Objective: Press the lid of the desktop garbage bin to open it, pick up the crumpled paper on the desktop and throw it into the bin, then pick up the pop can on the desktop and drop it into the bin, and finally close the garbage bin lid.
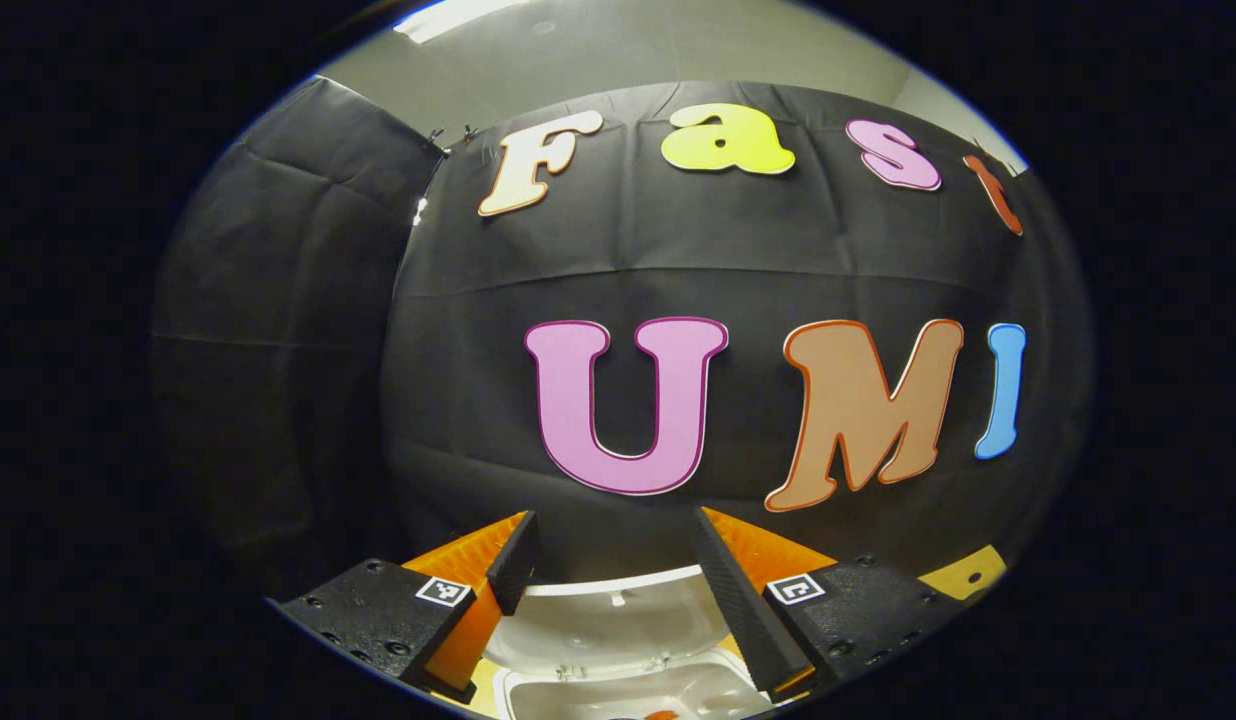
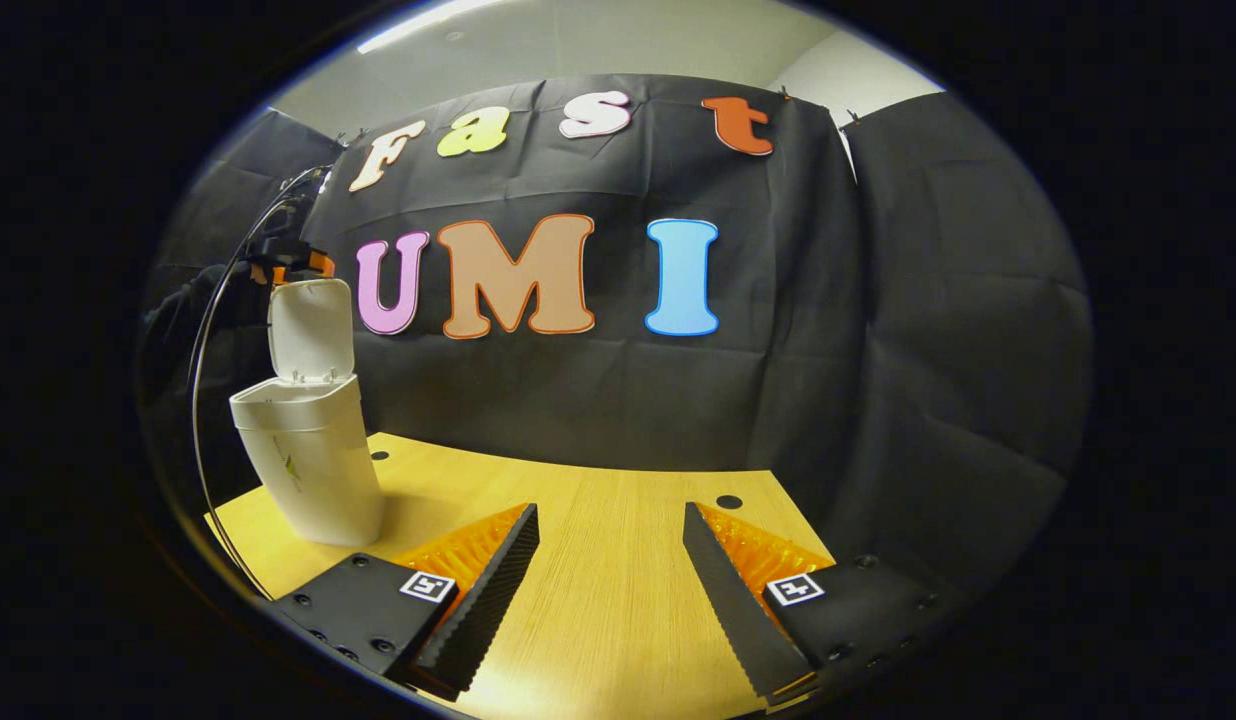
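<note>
Here both grippers are wide open and hold nothing.
The left gripper [image 1: 615,560] hangs just above the open bin [image 1: 618,690], whose lid [image 1: 608,625] stands up behind the opening. The right gripper [image 2: 610,560] is over bare table [image 2: 598,500], the bin [image 2: 308,460] well off to its left, near the table's edge.

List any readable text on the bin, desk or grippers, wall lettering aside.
None can be read.
bin: a small printed mark on its side, too small to read.
left gripper: a square coded tag on each finger mount, a pattern with no words.
right gripper: the same kind of tag, no words.
desk: bare wood, no text.
</note>
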A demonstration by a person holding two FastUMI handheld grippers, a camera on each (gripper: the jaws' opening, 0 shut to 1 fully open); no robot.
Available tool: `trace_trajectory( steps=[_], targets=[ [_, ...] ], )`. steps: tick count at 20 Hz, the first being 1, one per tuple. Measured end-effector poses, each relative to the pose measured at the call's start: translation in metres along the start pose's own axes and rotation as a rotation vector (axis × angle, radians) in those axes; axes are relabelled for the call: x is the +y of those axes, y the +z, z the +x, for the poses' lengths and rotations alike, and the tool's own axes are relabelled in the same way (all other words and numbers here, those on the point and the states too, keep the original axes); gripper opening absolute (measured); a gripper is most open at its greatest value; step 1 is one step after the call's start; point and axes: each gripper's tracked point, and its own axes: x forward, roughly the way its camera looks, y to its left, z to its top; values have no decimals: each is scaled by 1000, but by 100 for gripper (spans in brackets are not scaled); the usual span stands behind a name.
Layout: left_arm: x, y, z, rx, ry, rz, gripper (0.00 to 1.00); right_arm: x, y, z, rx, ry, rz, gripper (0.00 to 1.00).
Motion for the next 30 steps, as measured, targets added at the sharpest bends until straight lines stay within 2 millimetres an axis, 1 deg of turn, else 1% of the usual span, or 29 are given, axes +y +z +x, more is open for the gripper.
trace_trajectory(
  steps=[1,2,4,6,8,9,10,11,12,13,14,16,17,18,19,20,21,22,23,24,25,26,27,28,29,30],
  targets=[
    [-1,3,0,-10,-6,2,94,2,-1,1,0,6,-2,97],
    [-1,1,0,4,-7,8,94,3,0,1,-1,11,-3,97],
    [-2,-1,-9,16,-10,5,92,3,1,0,-5,19,-3,97],
    [-7,-4,-23,15,-16,0,93,3,0,-2,-9,30,-2,97],
    [-13,-10,-42,17,-24,0,92,0,0,-3,-10,39,-3,97],
    [-16,-14,-52,13,-30,3,92,-1,-2,-4,-11,44,-1,100],
    [-20,-20,-63,17,-38,7,92,-1,-3,-4,-9,51,1,97],
    [-24,-27,-72,22,-47,8,92,-1,-3,-4,-7,57,1,100],
    [-27,-34,-80,33,-52,10,94,-1,-4,-4,-7,63,1,100],
    [-28,-41,-88,40,-56,9,91,-1,-4,-4,-6,72,-1,100],
    [-30,-48,-96,50,-59,7,91,1,-3,-4,-7,79,-3,97],
    [-35,-63,-107,73,-61,-6,91,4,-2,-5,-12,97,-9,97],
    [-36,-73,-113,85,-61,-11,93,6,-3,-5,-11,105,-14,97],
    [-39,-82,-117,101,-62,-15,94,9,-5,-5,-9,115,-20,100],
    [-40,-94,-121,120,-63,-18,93,10,-7,-5,-6,123,-24,97],
    [-43,-104,-123,142,-63,-17,93,11,-8,-6,-1,130,-26,97],
    [-44,-115,-126,161,-64,-16,94,12,-9,-6,2,136,-29,100],
    [-45,-125,-130,180,-64,-12,92,12,-10,-5,6,140,-32,100],
    [-45,-131,-131,182,-62,-9,92,11,-11,-5,8,141,-36,100],
    [-45,-135,-132,182,-62,-8,92,10,-10,-5,8,139,-40,97],
    [-45,-140,-133,187,-60,-8,94,9,-10,-5,9,138,-43,97],
    [-45,-146,-133,194,-61,-12,92,8,-10,-4,10,136,-46,97],
    [-45,-154,-132,217,-61,-17,92,7,-10,-4,11,133,-48,97],
    [-46,-168,-132,262,-59,-30,92,6,-10,-2,15,130,-49,97],
    [-46,-186,-138,338,-52,-47,92,5,-11,-1,18,126,-53,97],
    [-48,-187,-143,337,-55,-31,94,3,-10,-1,17,119,-61,97]
  ],
)
